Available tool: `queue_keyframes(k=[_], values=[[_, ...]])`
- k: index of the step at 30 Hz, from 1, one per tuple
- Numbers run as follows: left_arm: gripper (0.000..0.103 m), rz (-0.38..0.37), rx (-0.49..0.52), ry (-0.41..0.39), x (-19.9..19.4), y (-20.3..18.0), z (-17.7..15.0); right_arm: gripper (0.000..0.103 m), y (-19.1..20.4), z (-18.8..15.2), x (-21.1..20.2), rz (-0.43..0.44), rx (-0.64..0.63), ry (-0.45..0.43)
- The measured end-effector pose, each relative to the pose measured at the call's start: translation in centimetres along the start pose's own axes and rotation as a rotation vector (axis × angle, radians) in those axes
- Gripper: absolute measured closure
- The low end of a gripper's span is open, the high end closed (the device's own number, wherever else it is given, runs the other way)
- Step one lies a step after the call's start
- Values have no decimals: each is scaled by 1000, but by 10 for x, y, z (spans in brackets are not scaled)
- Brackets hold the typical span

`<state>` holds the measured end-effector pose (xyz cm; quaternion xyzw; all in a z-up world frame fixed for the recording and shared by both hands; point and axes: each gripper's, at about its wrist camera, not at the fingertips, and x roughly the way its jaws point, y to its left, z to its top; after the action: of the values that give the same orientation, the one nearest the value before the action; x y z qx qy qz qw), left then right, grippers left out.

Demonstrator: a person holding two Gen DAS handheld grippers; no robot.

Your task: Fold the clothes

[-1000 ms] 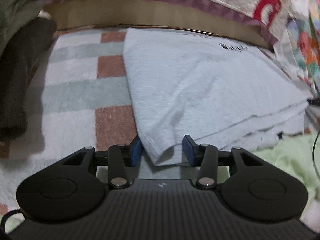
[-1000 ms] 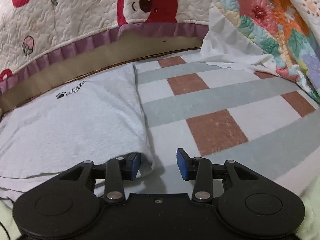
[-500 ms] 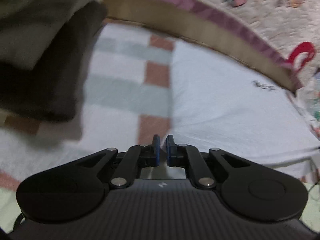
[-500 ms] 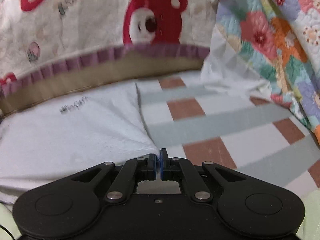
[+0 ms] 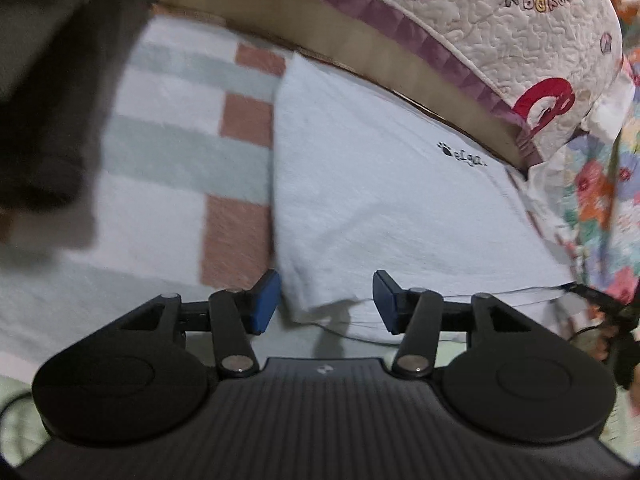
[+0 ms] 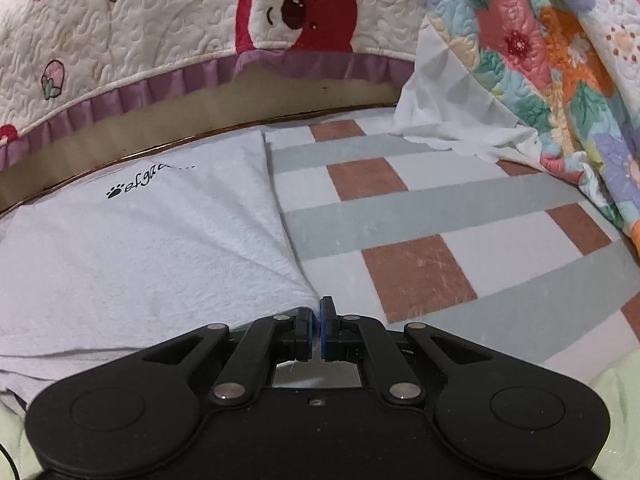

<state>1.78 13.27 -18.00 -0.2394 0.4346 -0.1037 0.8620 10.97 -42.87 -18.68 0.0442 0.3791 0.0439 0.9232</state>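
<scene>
Shirt [image 5: 384, 200] white and folded, near edge hid under both tools, paw logo [image 6: 116, 191] at far end, left gripper [image 5: 326, 306] spread apart, right gripper [image 6: 317, 334] pinched shut on shirt corner.

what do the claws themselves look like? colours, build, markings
Both alike: left claw and right claw are matte black, with blue finger pads, bar linkages on silver pivot pins, round side discs, a ribbed body and a small logo. No sleeves visible.
</scene>
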Motion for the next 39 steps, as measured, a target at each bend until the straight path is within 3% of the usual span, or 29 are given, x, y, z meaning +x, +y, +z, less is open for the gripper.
queue_keyframes(k=[2,3,4,6,8,11,15,20,24,28,30,31,36,39], values=[[99,32,28,-6,5,-5,1,100,-2,5,-1,10,24,-8],[102,72,43,-25,4,-8,3,100,-2,9,-6,24,37,-24],[102,113,59,-44,2,-11,6,100,-3,13,-11,38,50,-40],[102,73,29,-118,-20,-13,14,100,-5,22,-27,101,95,-80],[102,51,16,-132,-34,-12,20,100,-5,27,-41,145,102,-106],[102,42,-59,-73,-27,1,14,100,-5,17,-32,103,46,-26],[101,135,-78,55,3,17,-5,100,-6,-6,-7,37,29,58],[95,175,-3,66,7,7,-3,89,1,-15,0,-4,-4,91],[89,166,-16,71,6,8,-3,78,-6,-18,-5,77,33,129],[79,228,86,35,-1,-1,-2,67,-13,-29,-12,126,95,138],[78,339,273,-15,0,-21,-8,61,-10,-33,-13,146,164,132],[78,361,323,-26,1,-27,-10,59,-7,-35,-13,155,200,129],[78,199,238,-89,-12,-42,-5,51,7,-43,-11,203,382,114],[78,269,326,-221,-19,-76,-9,46,15,-49,-10,232,491,105]])
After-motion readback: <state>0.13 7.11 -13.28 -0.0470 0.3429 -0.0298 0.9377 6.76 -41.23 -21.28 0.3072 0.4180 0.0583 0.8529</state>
